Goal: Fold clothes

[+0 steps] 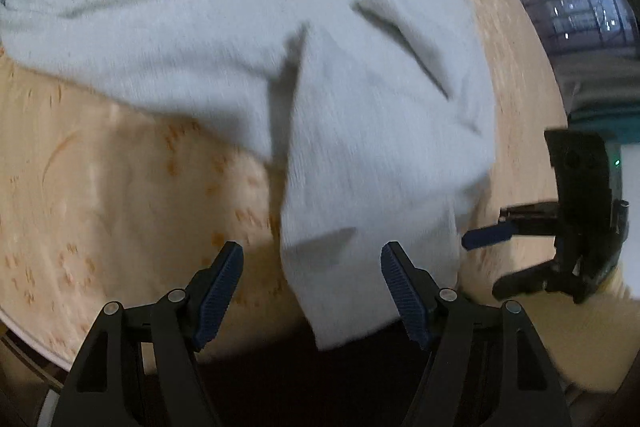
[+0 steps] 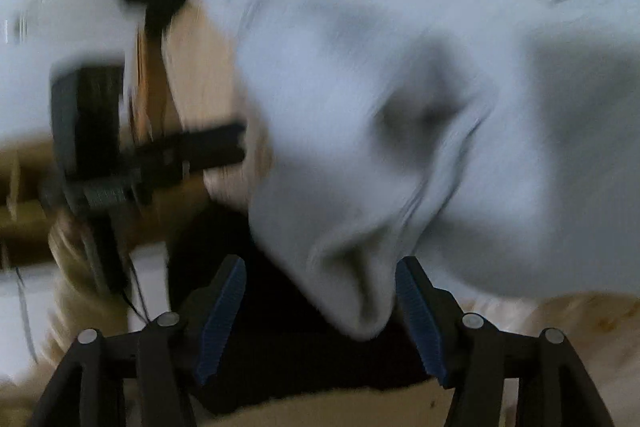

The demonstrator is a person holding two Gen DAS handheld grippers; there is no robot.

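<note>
**Both grippers spread wide at the near edge of a pale garment**

While its 2 blue-padded fingers stand wide apart with nothing between the pads, the left gripper (image 1: 312,291) hovers over the near rim of the round wooden table (image 1: 80,187). A long sleeve-like flap of the pale grey garment (image 1: 240,27) runs down toward it and ends in the gap between the fingers, hanging just past the table edge; whether cloth touches either pad cannot be told. Beyond that flap, the bulk of the garment lies spread across the far half of the table, creased and partly folded over itself.

To the right in the left wrist view, the right gripper (image 1: 484,259) sits just beside the flap's edge, its fingers also spread. In the heavily blurred right wrist view, the right gripper (image 2: 320,311) is likewise wide, with a bunched fold of the garment (image 2: 400,107) dipping between its fingertips, and the left gripper (image 2: 224,147) shows at the left, close against the cloth.
</note>
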